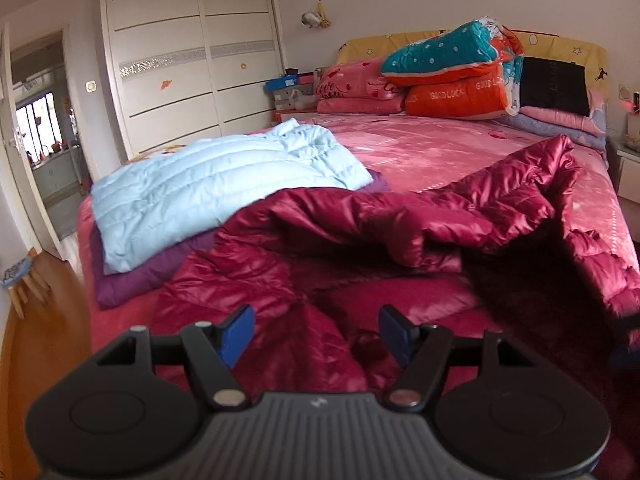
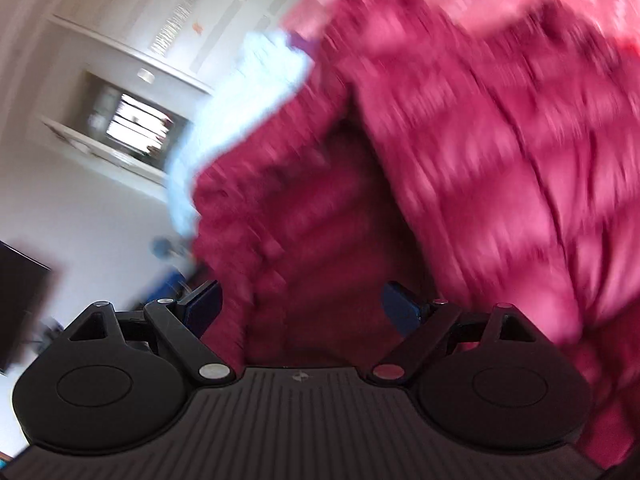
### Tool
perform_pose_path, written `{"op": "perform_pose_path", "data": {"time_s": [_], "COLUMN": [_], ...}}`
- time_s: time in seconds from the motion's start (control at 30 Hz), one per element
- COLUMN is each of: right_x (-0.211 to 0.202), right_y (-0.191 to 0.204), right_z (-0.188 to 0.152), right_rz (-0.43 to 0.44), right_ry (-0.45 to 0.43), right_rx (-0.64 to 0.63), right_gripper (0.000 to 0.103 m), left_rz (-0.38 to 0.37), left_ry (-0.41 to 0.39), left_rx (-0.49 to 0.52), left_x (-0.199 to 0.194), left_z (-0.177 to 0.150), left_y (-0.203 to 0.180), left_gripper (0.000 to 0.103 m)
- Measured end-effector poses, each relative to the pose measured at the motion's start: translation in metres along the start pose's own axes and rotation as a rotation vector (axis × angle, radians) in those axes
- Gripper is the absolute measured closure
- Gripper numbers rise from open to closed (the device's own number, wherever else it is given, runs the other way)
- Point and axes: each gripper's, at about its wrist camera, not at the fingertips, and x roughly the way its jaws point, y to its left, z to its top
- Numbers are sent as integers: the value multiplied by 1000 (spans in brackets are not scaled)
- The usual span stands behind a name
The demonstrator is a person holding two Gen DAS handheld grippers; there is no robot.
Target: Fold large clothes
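Both my grippers, left [image 1: 316, 334] and right [image 2: 300, 306], gape open, holding nothing. Red jacket [image 1: 400, 240] lies crumpled at the bed's [image 1: 440, 152] near edge.

White sliding wardrobe [image 1: 192, 56], wooden floor [image 1: 44, 340], open doorway [image 1: 44, 128], pink-covered bed [image 1: 440, 152].

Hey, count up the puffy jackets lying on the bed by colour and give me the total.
Dark red jacket: 1
Light blue jacket: 1
Purple jacket, under the light blue one: 1
Total: 3
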Motion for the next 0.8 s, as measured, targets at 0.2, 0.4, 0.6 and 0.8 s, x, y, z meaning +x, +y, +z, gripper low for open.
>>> {"op": "perform_pose_path", "data": {"time_s": [0.2,0.4,0.6,0.8], "right_x": [-18,-69,-101,-91], "right_y": [-25,-19,-32,-35], "right_z": [-8,20,94,126], "right_rz": [-294,-609,-843,-862], "right_ry": [-76,-336,-598,-765], "right_rx": [-16,-226,-355,-254], "right_gripper": [10,0,0,0], "left_rz": [-50,-102,-136,-92], "left_ry": [14,51,13,-31], "left_rx": [44,63,72,-2], "left_x": [19,52,89,139], "left_z": [7,13,36,68], "left_y": [-19,-38,-58,-64], "left_gripper": [35,36,36,36]}}
